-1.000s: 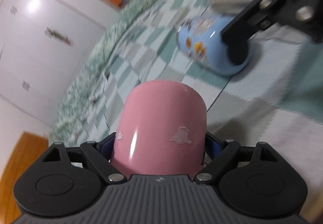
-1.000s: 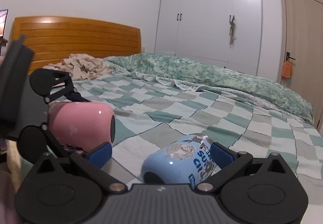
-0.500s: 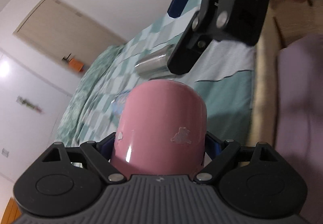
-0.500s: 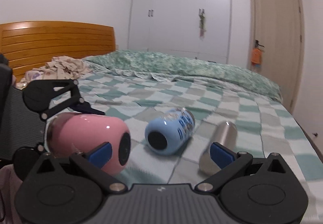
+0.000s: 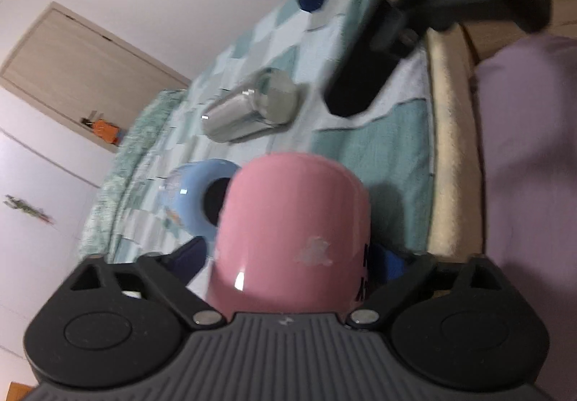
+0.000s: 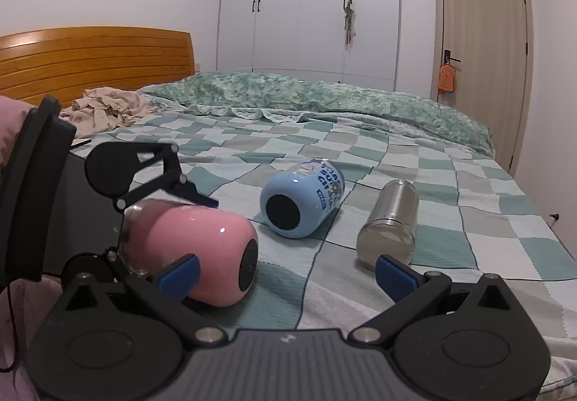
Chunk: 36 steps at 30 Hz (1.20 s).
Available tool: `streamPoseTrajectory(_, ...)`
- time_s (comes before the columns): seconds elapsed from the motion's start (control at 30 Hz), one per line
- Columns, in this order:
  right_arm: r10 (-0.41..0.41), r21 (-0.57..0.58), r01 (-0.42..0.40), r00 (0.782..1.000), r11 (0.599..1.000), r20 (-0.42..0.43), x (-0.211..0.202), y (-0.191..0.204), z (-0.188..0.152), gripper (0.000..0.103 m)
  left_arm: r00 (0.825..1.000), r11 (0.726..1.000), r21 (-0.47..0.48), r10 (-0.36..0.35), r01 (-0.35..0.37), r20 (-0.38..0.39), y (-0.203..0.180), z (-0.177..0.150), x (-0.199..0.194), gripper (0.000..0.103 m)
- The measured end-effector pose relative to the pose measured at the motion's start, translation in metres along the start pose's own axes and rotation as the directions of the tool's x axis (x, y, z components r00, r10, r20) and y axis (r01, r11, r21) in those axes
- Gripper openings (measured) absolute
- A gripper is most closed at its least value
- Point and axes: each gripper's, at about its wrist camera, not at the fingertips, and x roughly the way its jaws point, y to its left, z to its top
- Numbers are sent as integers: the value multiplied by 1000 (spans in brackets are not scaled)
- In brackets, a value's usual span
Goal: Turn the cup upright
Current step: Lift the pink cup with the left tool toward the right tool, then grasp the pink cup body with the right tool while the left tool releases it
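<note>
My left gripper (image 5: 288,258) is shut on a pink cup (image 5: 294,231) and holds it lying sideways, base pointing away, low over the checked bedspread (image 5: 375,144). In the right wrist view the pink cup (image 6: 194,249) sits at the lower left, clamped in the left gripper (image 6: 173,224). A blue cup (image 6: 301,200) lies on its side in the middle, base toward me. A steel cup (image 6: 393,220) lies on its side to its right. My right gripper (image 6: 286,273) is open and empty, hovering near the bed's front edge.
A green quilt (image 6: 324,101) is bunched across the far side of the bed. A crumpled beige cloth (image 6: 104,108) lies by the wooden headboard (image 6: 90,54). A wardrobe (image 6: 306,4) and a door (image 6: 479,47) stand behind. The bed edge (image 5: 450,148) is close by.
My left gripper has turned with the pink cup, so the blue and steel cups come into its view. My right gripper has pulled back and to the right, away from the blue cup.
</note>
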Motion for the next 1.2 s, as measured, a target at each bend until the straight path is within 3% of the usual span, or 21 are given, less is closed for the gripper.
streamPoseTrajectory(0.13, 13, -14, -13, 1000, 1000, -3, 0, 2, 4, 103, 1000, 997, -75, -25, 25, 3, 10, -4, -14, 103)
streamPoseTrajectory(0.27, 24, -40, -24, 1000, 999, -4, -1, 6, 10, 103, 1000, 988, -153, 14, -13, 3, 19, -15, -35, 103)
streamPoseTrajectory(0.4, 43, -106, -46, 999, 993, -31, 2, 16, 18, 103, 1000, 940, -340, 23, -26, -13, 35, -32, -62, 103)
streamPoseTrajectory(0.47, 59, -164, -67, 997, 984, -54, 6, 23, 22, 103, 999, 897, -440, 30, -39, -28, 43, -42, -75, 103)
streamPoseTrajectory(0.6, 86, -339, -125, 988, 933, -127, 20, 44, 36, 103, 995, 774, -625, 67, -102, -80, 52, -65, -99, 103)
streamPoseTrajectory(0.73, 91, -488, -171, 979, 856, -183, 39, 68, 49, 103, 982, 611, -769, 115, -190, -151, 51, -90, -114, 103)
streamPoseTrajectory(0.83, 97, -607, -248, 958, 755, -271, 59, 88, 57, 103, 974, 535, -814, 140, -227, -179, 47, -108, -126, 103)
streamPoseTrajectory(0.9, 82, -668, -291, 942, 685, -327, 72, 100, 59, 103, 970, 517, -821, 144, -243, -196, 47, -113, -128, 103)
streamPoseTrajectory(0.97, 69, -695, -336, 921, 636, -382, 86, 109, 63, 103, 967, 518, -816, 149, -256, -208, 46, -115, -127, 103)
streamPoseTrajectory(1.13, 44, -685, -483, 833, 545, -551, 120, 125, 68, 103, 966, 519, -815, 161, -256, -201, 48, -118, -121, 103)
streamPoseTrajectory(1.2, 10, -678, -515, 800, 524, -600, 136, 130, 67, 93, 965, 514, -817, 171, -261, -200, 49, -119, -122, 103)
